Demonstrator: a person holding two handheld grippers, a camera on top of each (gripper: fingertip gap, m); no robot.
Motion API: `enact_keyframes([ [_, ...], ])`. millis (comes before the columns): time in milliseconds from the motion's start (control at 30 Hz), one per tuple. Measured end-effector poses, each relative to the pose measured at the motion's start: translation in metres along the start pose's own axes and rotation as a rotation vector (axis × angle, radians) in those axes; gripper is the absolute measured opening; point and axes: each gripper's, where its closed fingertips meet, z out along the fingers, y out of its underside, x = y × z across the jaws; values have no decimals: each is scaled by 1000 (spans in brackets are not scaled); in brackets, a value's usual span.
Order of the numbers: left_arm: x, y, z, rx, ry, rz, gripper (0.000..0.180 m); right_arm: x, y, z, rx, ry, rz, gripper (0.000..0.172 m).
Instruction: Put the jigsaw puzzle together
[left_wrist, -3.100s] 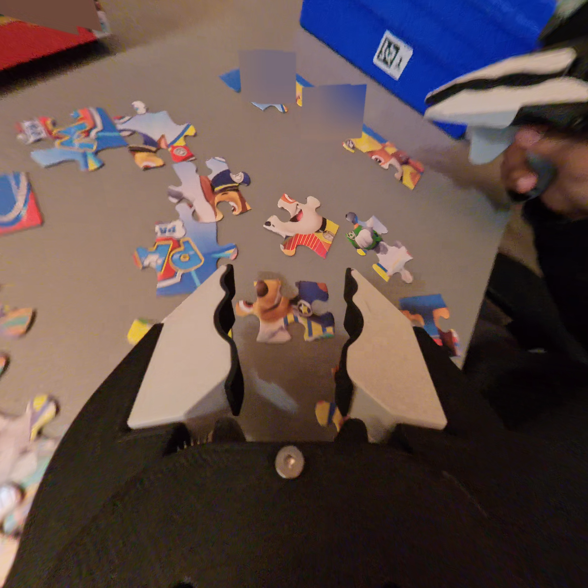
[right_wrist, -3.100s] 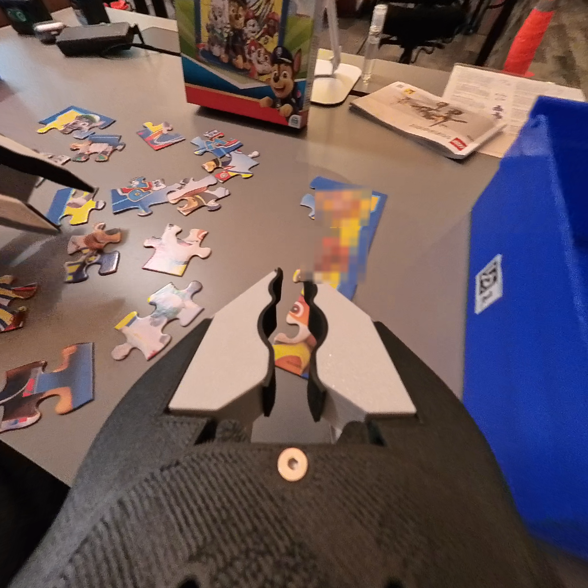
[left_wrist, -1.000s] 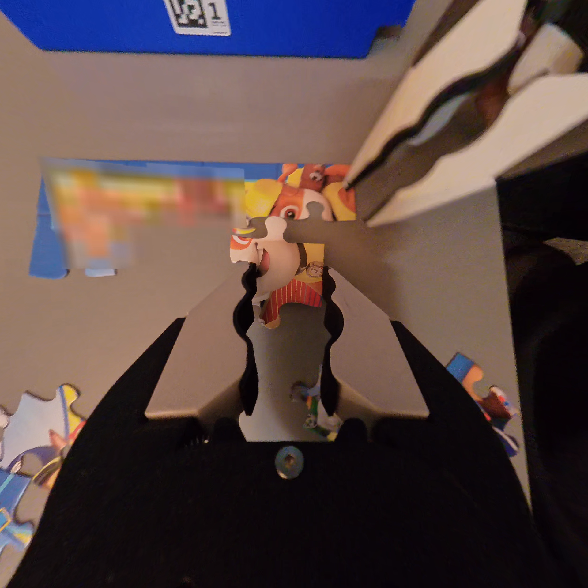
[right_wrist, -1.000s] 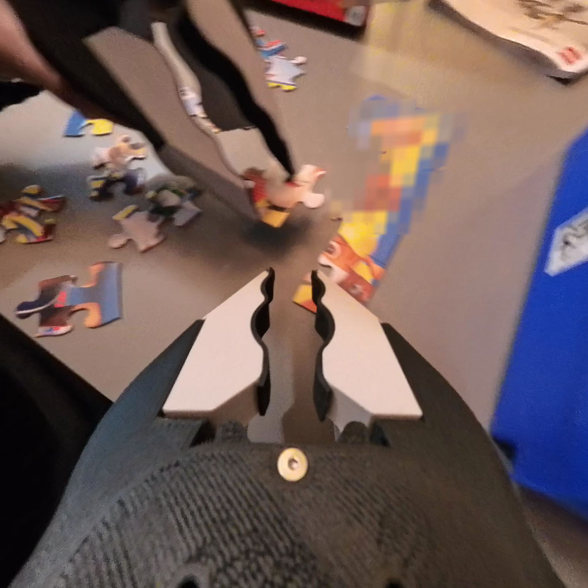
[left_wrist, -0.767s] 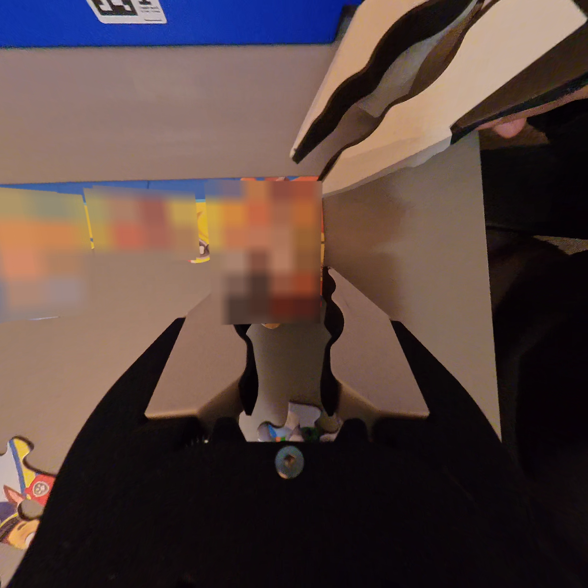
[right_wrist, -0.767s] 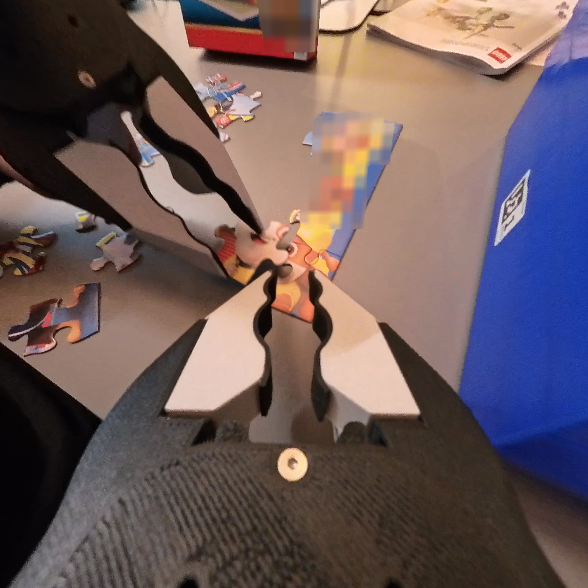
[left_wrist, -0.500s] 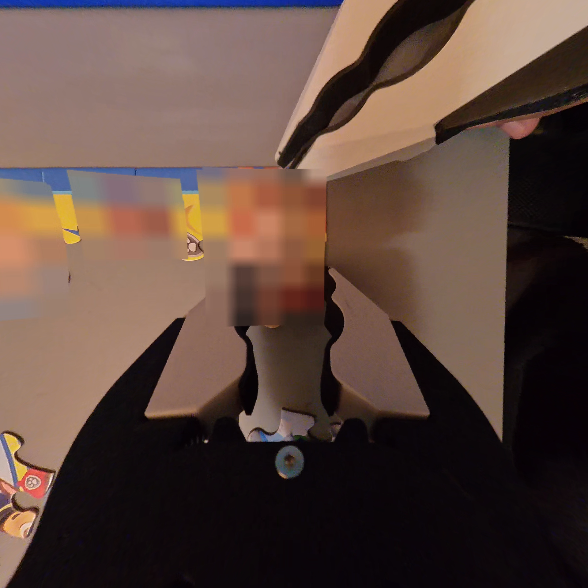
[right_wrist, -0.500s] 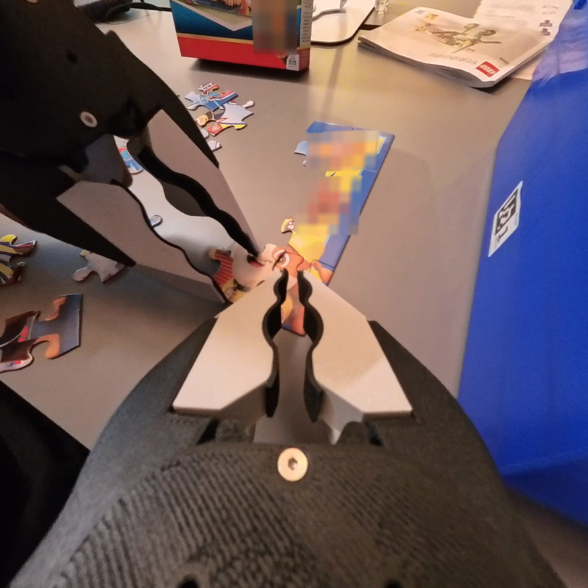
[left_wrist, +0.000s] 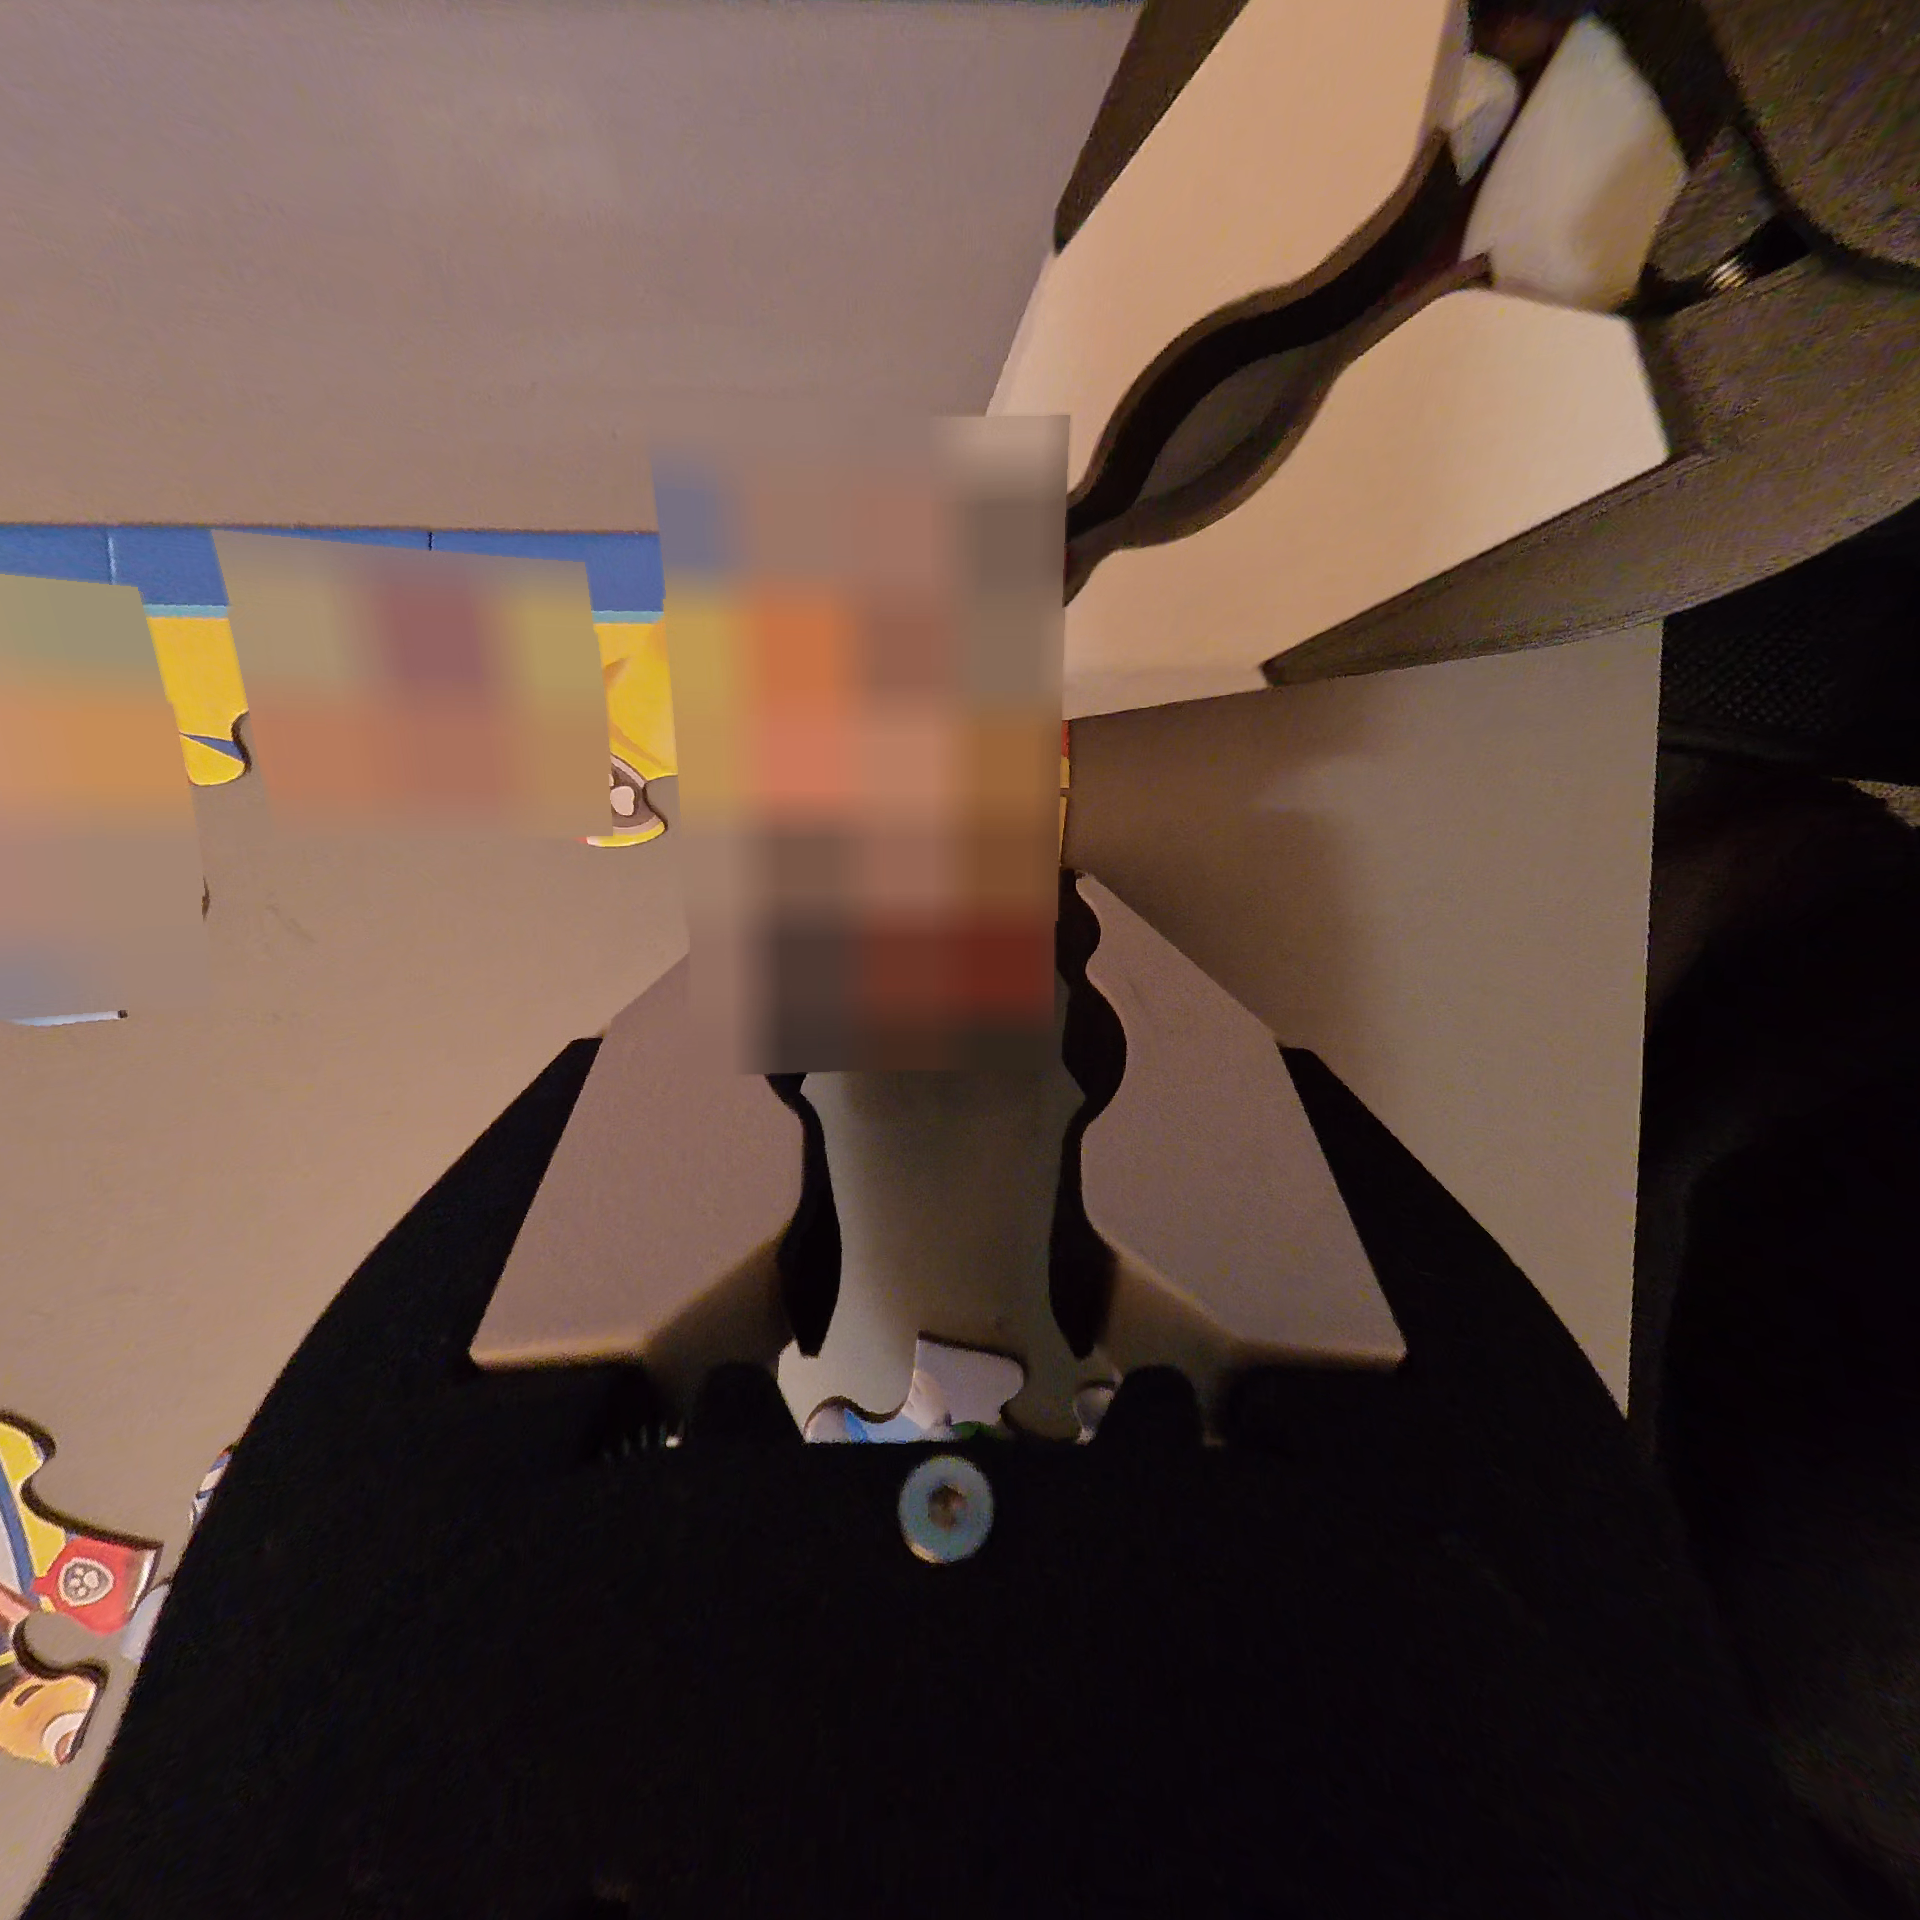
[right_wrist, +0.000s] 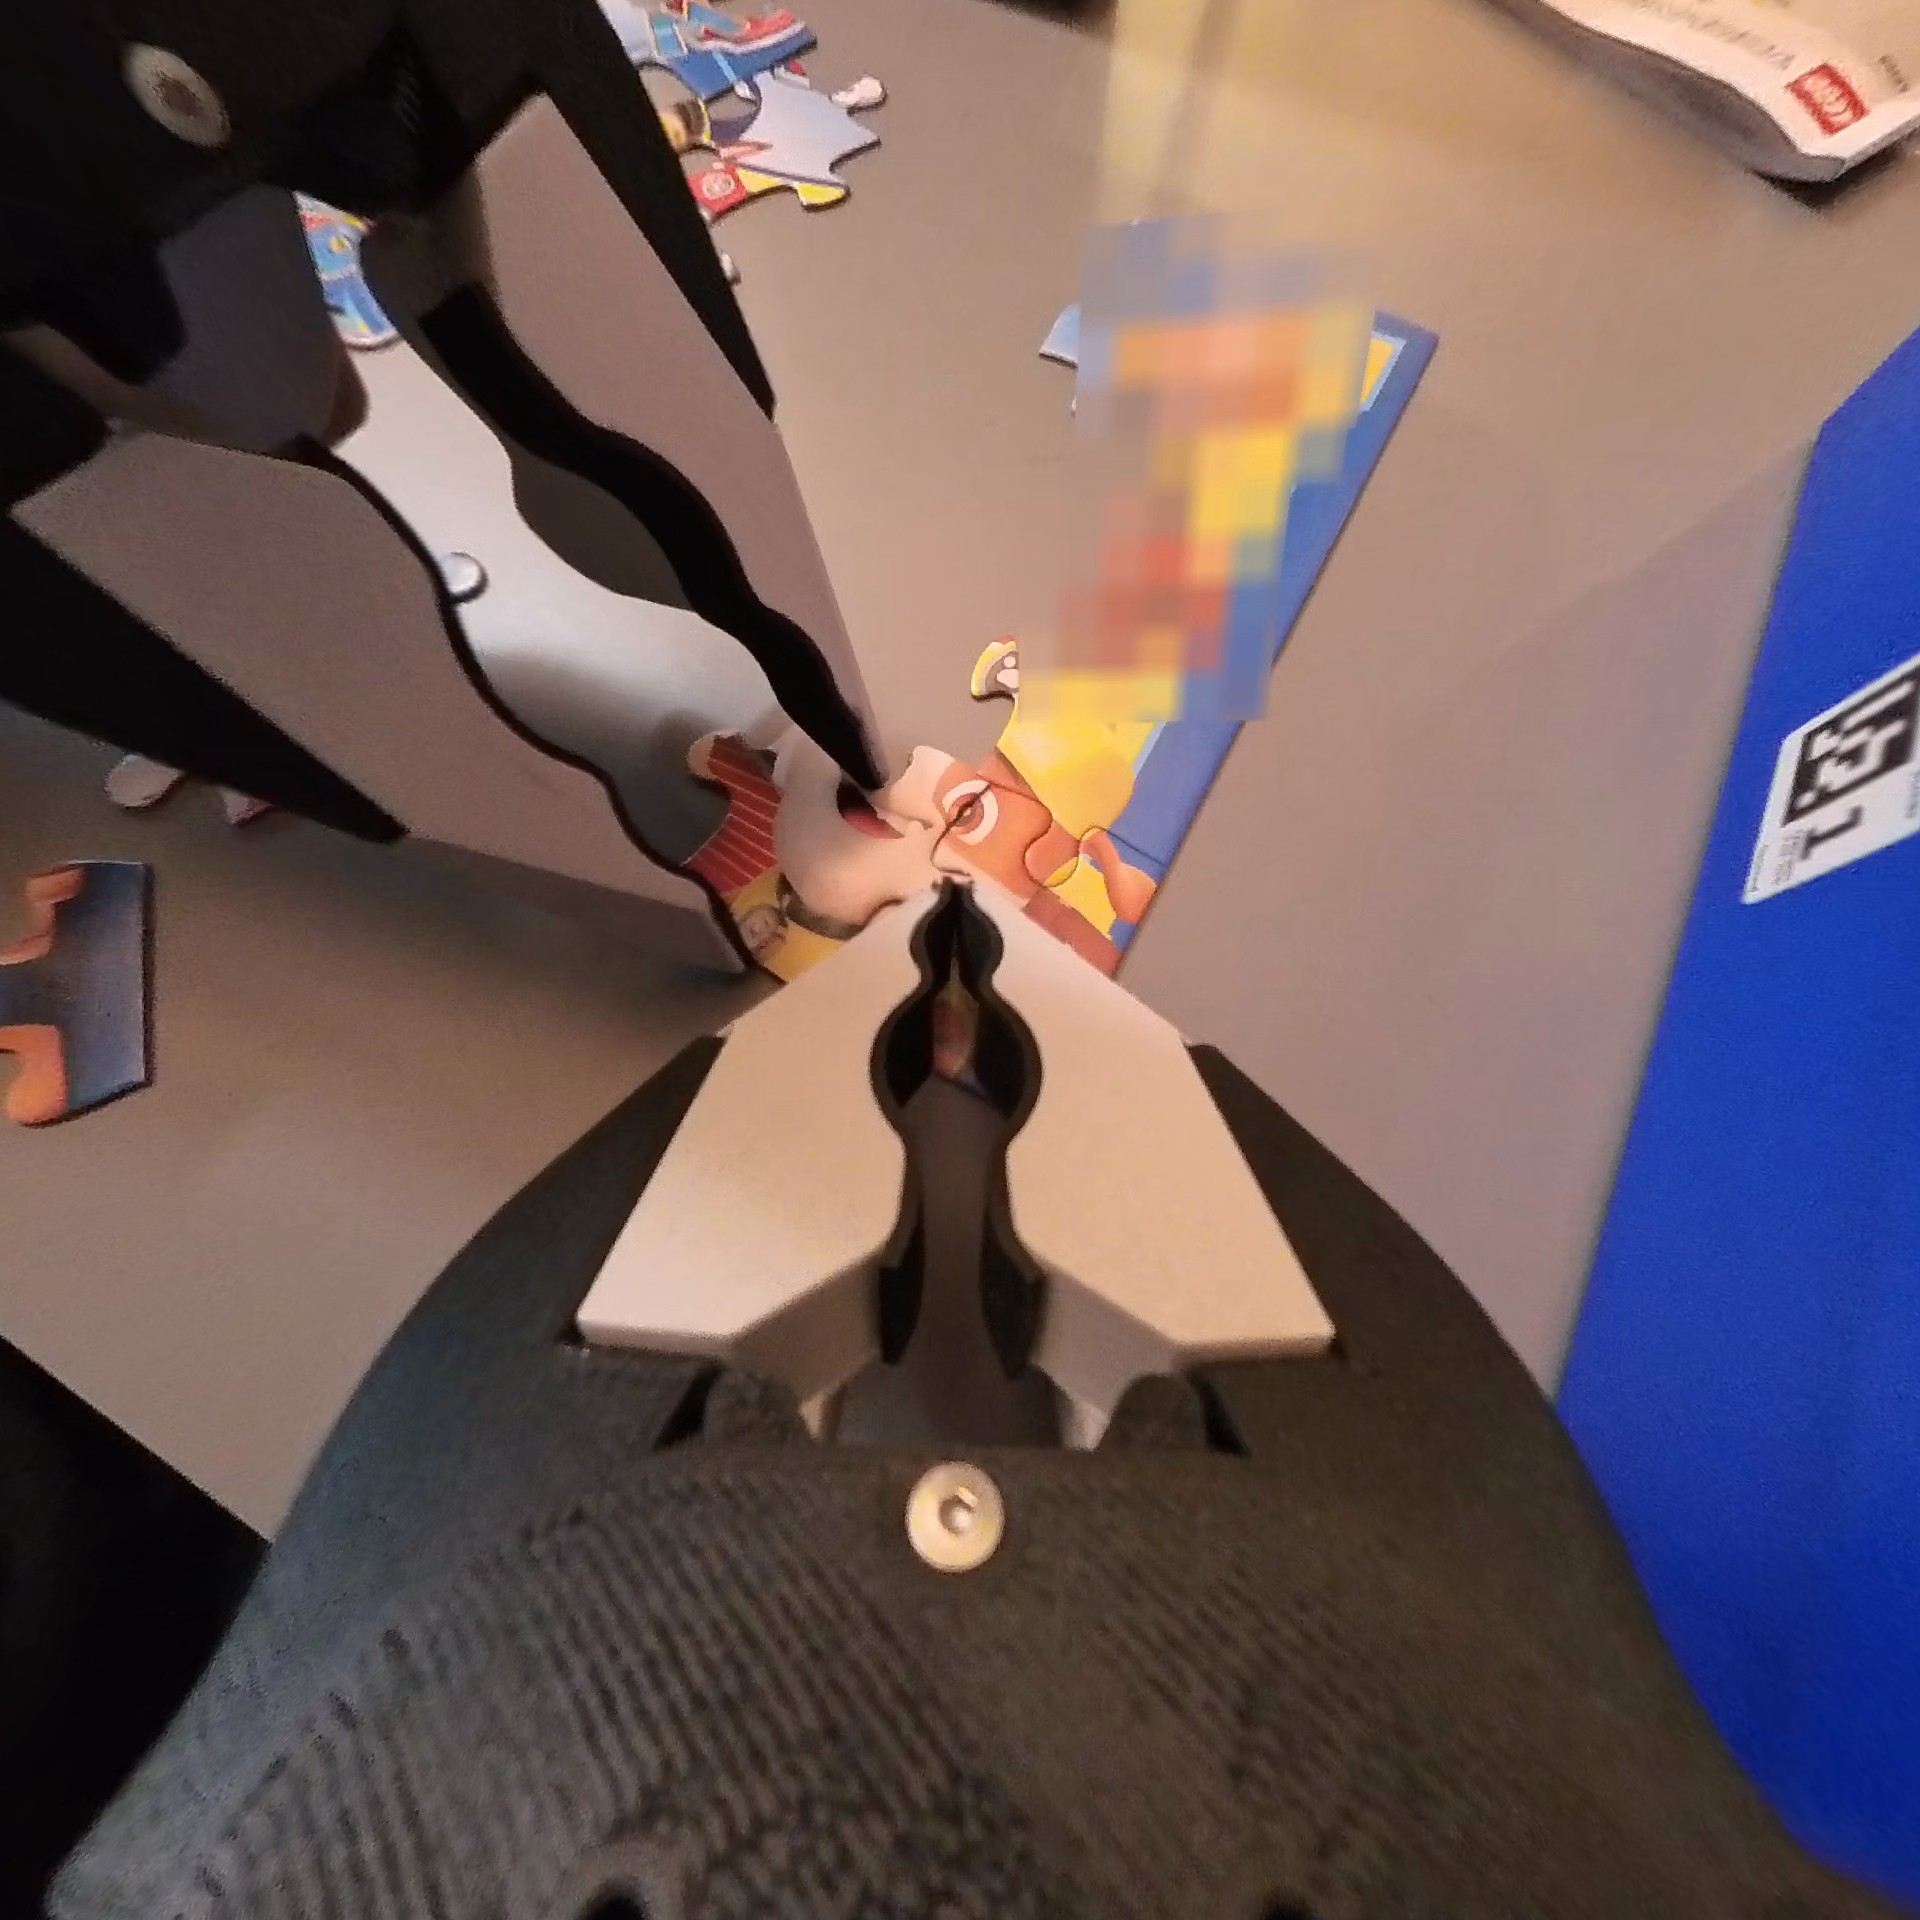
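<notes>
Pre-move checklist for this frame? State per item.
1. Left gripper grasp: the white, red and yellow cardboard puzzle piece sits between its fingers, both touching it. Ok.
2. Piece flat on the grey table: the near finger hides its lower edge. Cannot tell.
3. Piece meeting the joined, blue-bordered strip of puzzle pieces: edges touch, but whether the tabs are seated I cannot tell.
4. Right gripper: shut, tips at the seam between piece and strip. Ok.
5. Blue plastic bin: apart from both grippers. Ok.
6. Left wrist view of the piece: covered by a blurred patch. Not ok.
</notes>
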Motion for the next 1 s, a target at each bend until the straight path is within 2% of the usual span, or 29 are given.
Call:
enact_keyframes([
  [800,-1,0,-2,15,30,-22,39,0,1,3,-49,-5,-19,0],
  [1000,-2,-1,-1,12,39,-29,35,-1,-1,4,-47,-59,26,0],
])
